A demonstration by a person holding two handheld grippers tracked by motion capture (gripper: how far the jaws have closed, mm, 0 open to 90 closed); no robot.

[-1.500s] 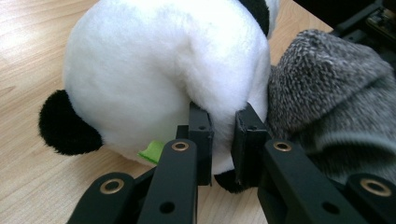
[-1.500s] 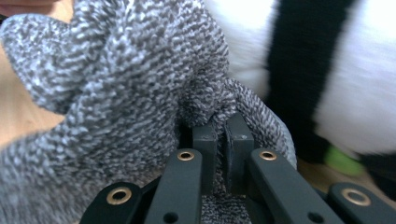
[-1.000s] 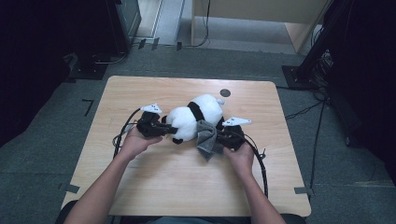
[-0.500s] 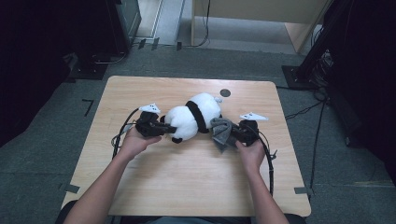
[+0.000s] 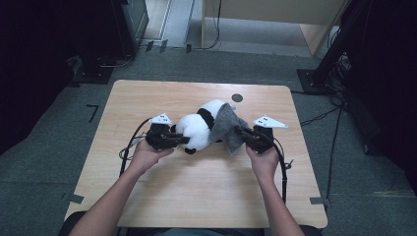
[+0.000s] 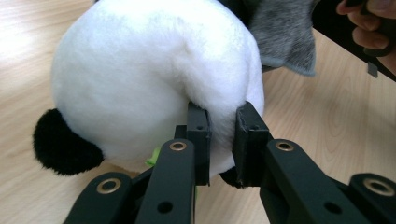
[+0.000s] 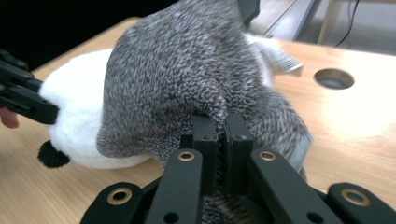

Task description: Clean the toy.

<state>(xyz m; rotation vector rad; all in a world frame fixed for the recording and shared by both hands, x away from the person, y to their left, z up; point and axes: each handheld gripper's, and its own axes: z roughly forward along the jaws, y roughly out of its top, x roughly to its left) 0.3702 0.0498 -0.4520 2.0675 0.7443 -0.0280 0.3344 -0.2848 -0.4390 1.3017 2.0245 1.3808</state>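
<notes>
The grey knitted cloth [image 5: 227, 129] is coming up and over the panda plush [image 5: 199, 129] — half a second ago it was hanging bunched beside the toy's right end, and now it is draping across the panda's upper back. The right gripper [image 5: 244, 133], its jaws pinched tight on a fold of that cloth, is rising and drawing it toward the panda's middle. The left gripper [image 5: 181, 140] is staying where it was, clamped on a tuft of white fur at the panda's left end, and its jaws have just been easing open a touch with the fur between them. The panda is lying on its side at the middle of the table [image 5: 206, 196], a round hole [image 5: 237, 97] just beyond it. This looks like dressing or covering the toy — the cloth is only part-way across, so the pull has further to go.
</notes>
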